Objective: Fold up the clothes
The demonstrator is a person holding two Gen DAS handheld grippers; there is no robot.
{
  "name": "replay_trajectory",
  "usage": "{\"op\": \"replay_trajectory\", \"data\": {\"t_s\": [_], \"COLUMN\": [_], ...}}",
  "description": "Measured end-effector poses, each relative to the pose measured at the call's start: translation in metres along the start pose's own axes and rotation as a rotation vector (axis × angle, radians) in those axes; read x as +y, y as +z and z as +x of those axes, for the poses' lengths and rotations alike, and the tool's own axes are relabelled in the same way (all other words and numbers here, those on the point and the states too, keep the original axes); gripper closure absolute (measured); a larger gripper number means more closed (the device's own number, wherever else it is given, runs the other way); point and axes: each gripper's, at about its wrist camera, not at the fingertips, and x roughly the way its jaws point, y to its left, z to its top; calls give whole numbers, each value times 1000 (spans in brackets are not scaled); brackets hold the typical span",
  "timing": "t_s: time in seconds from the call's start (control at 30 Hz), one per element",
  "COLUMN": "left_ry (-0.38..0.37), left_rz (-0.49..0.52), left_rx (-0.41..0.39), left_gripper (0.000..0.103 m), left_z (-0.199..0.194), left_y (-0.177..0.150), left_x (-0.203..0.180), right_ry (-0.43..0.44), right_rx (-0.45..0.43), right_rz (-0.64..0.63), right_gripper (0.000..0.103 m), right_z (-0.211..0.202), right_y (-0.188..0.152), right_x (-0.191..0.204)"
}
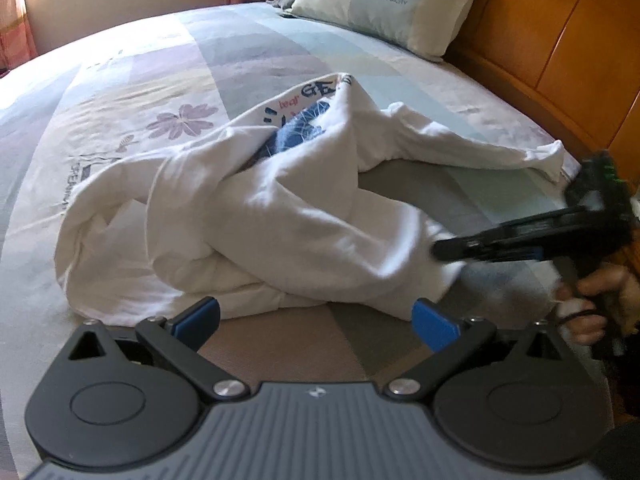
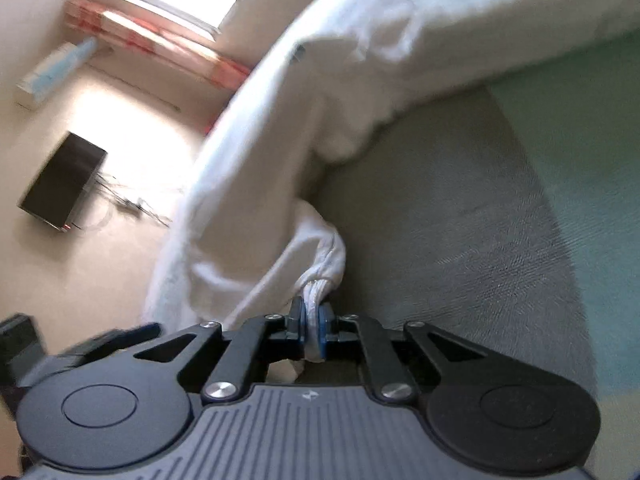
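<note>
We find the crumpled white cotton printed garment (image 1: 224, 208) heaped on the patchwork-covered bed (image 1: 132, 80). Our right gripper (image 2: 311, 334) pinches a bunched edge; our left gripper (image 1: 316, 320) gapes empty. That thin pinch may slip under tension.

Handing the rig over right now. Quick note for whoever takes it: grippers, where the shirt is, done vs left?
Right gripper: shut on a bunched edge of the white T-shirt, pinched between the blue pads.
Left gripper: open, empty, just short of the shirt's near edge.
The shirt lies crumpled in a heap on the bed, print partly showing, one sleeve trailing toward the headboard. Pillow at the head of the bed.
Done: one edge gripped. No fold made.
Left: probably take a second edge with the left, spread it flat, then fold.
</note>
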Motion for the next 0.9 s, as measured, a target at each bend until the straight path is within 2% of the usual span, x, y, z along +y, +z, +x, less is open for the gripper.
{"op": "replay_trajectory", "data": {"t_s": [0.13, 0.3, 0.37, 0.53, 0.6, 0.67, 0.8, 0.83, 0.9], "left_ry": [5, 1, -5, -3, 2, 6, 23, 30, 44], "left_rz": [4, 8, 12, 22, 24, 25, 40, 46, 60], "left_rx": [4, 7, 9, 26, 31, 35, 45, 48, 55], "left_gripper": [1, 1, 1, 1, 1, 1, 1, 1, 1], "left_z": [0, -1, -1, 5, 5, 5, 5, 4, 4], "left_y": [-1, -3, -3, -2, -2, -2, -2, -2, -2], "left_x": [-1, -2, -3, -3, -3, -2, 0, 1, 5], "right_ry": [7, -71, -134, -453, -460, -455, -447, -425, -374], "right_rx": [-86, -126, -130, -99, -119, -138, -155, -143, -112], "right_rz": [-20, -71, -93, -153, -145, -151, -279, -315, -374], "right_gripper": [94, 94, 93, 88, 83, 70, 62, 56, 52], "right_z": [-51, -95, -106, -102, -104, -105, -95, -88, -72], "right_y": [4, 0, -3, -9, -8, -9, -11, -11, -10], "right_x": [11, 22, 22, 14, 11, 11, 36, 44, 59]}}
